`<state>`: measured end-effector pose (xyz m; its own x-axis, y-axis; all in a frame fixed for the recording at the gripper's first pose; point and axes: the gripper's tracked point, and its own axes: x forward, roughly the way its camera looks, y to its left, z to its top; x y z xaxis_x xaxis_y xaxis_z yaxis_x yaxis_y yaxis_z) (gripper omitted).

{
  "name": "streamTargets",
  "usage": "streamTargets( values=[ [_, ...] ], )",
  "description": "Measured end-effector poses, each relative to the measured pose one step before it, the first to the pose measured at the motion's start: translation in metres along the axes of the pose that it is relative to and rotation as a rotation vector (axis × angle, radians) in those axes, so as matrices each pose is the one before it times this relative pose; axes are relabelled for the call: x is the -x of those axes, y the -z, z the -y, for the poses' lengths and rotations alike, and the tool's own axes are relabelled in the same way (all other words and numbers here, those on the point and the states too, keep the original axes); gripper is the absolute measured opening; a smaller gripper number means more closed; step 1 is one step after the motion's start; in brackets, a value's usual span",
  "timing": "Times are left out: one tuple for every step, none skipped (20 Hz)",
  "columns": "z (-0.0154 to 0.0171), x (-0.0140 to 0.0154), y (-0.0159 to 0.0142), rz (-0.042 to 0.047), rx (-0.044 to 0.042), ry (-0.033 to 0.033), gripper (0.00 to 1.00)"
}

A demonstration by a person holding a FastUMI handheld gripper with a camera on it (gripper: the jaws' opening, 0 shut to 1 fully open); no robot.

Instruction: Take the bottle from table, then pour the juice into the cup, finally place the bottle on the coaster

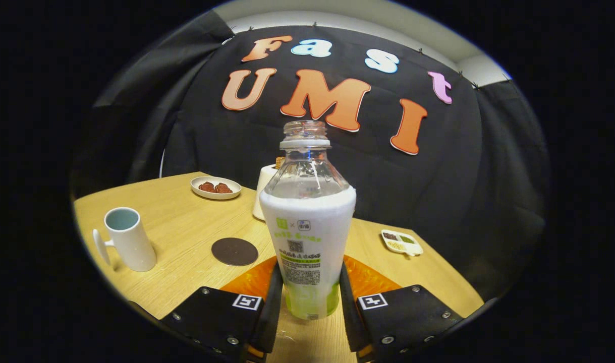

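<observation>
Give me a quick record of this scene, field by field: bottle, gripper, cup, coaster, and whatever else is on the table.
bottle: upright bottle, uncapped, between the jaws
gripper: gripper with jaws pressing both sides of the bottle
cup: white cup, left of the coaster, upright
coaster: dark round coaster, bare, just left of the bottle
other: plate of food behind; small divided dish to the right
surface: wooden table

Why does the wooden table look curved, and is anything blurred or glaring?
In the gripper view, the fisheye lens bows the light wooden table. The clear plastic bottle with the white label, pressed between the gripper fingers, looks sharp, with small highlights on its shoulder. The white mug casts a soft shadow beside the dark round coaster.
</observation>
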<state>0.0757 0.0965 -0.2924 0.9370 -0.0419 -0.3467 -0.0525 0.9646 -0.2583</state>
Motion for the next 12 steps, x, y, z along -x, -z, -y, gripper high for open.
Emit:
streamTargets(
  values=[
    [-0.00201,-0.00071,-0.00272,0.00741,0.03201,0.00445,0.55],
    [-0.00521,-0.00057,-0.00267,0.00871,0.02710,-0.00125,0.55],
    [-0.00482,0.00172,-0.00288,0.00896,0.02832,-0.00163,0.55],
    [-0.00176,-0.00192,-0.00471,0.01111,0.03131,0.00293,0.55],
    [-0.00089,-0.00076,-0.00334,0.00886,0.02909,0.00747,0.55],
    [-0.00373,-0.00132,-0.00085,0.00689,0.03111,-0.00071,0.55],
    [-0.00530,-0.00043,-0.00197,0.01068,0.03537,-0.00333,0.55],
    [-0.00457,-0.00038,-0.00353,0.01104,0.03721,0.00197,0.55],
    [0.00020,-0.00119,-0.00351,0.01198,0.03906,0.00790,0.55],
    [-0.00157,0.00032,-0.00340,0.01223,0.03791,0.00654,0.55],
    [-0.00257,-0.00159,-0.00300,0.01473,0.03158,0.00489,0.55],
    [-0.00304,0.00011,-0.00276,0.01139,0.02781,0.00326,0.55]
  ],
)
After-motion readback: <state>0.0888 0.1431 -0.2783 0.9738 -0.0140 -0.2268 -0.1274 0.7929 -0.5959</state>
